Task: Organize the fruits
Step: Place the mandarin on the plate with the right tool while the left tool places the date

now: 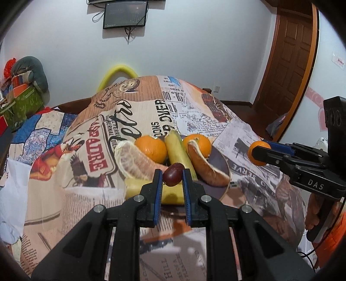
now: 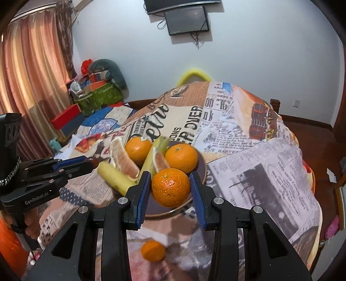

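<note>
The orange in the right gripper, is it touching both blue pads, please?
Touching. The right wrist view shows the orange pressed between both pads of the right gripper, with no gap.

A cloth printed with newspaper text (image 2: 248,138) is spread over the table. On the white wall a dark monitor (image 2: 187,20) is mounted, with cables hanging below it. A brown wooden door (image 1: 289,56) is seen at the right. Pink-orange curtains (image 2: 32,71) are hung at the left, beside a green box (image 2: 101,97) and a grey cushion (image 2: 108,67). A yellow curved chair back (image 1: 117,73) is seen behind the table.

Home bedroom: curtains (image 2: 32,71), quilt-covered bed (image 1: 134,112)
</note>
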Demonstrator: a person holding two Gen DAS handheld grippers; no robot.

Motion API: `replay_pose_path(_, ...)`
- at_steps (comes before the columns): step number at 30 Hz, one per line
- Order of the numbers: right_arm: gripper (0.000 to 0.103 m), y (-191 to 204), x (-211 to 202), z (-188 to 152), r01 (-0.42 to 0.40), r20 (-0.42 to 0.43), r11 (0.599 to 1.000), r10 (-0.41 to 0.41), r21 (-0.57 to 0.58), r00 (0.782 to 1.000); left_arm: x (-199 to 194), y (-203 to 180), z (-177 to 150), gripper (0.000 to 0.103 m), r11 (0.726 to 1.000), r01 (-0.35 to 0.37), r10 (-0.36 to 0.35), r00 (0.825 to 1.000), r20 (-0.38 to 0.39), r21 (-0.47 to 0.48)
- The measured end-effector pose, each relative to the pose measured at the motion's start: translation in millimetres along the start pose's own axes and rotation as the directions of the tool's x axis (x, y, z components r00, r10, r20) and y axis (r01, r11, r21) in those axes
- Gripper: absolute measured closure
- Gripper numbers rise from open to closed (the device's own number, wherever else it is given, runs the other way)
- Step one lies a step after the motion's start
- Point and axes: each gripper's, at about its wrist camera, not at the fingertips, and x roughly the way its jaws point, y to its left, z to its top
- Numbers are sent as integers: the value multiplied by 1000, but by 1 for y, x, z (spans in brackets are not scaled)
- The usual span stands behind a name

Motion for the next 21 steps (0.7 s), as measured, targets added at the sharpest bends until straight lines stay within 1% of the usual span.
replay_pose_path(5,69,-10,11,8,9,-2,1000,-9,14,1000,17,1,7,85,1000,-8,8,1000,-14,1)
replay_pose_path(10,69,-16,30,14,11,-23,1000,-11,17,1000,34,4,8,85,1000,-13,13,999,-34,-4)
replay_pose_path(21,69,-17,71,10,15,-110,1000,-15,-7,994,65,9,4,85,1000,-19,18,996,-89,-6)
